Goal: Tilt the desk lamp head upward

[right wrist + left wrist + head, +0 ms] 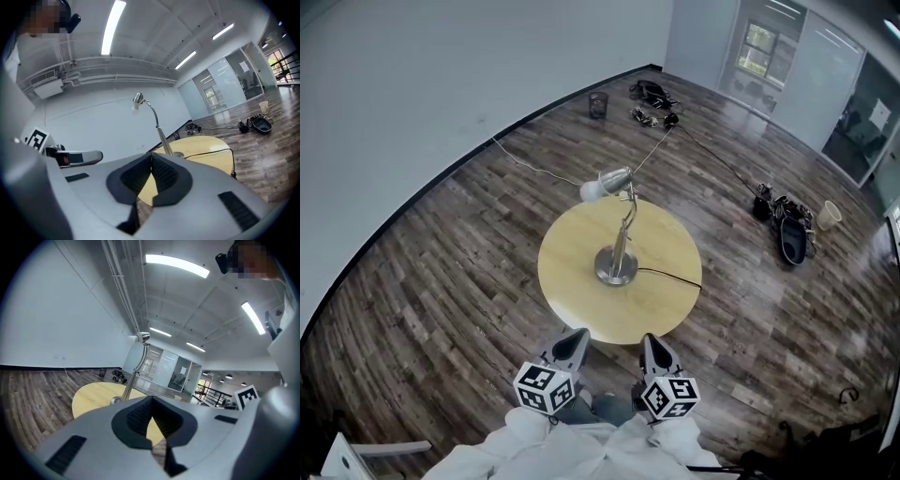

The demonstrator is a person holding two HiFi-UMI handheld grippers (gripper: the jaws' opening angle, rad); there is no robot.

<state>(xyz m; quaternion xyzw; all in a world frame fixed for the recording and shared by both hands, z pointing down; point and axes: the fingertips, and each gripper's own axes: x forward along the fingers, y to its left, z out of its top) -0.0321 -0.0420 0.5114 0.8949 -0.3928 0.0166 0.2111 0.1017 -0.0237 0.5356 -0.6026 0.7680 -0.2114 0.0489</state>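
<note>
A silver desk lamp stands on a round wooden table. Its round base sits near the table's middle. The lamp head hangs over the far edge, pointing left and slightly down. In the left gripper view the lamp rises ahead, and in the right gripper view the lamp shows too. My left gripper and right gripper are both shut and empty, side by side just before the table's near edge, well short of the lamp.
The lamp's black cord runs from the base off the table's right edge. On the wooden floor lie bags and cables at the back, a bag and a cup to the right, and a small bin.
</note>
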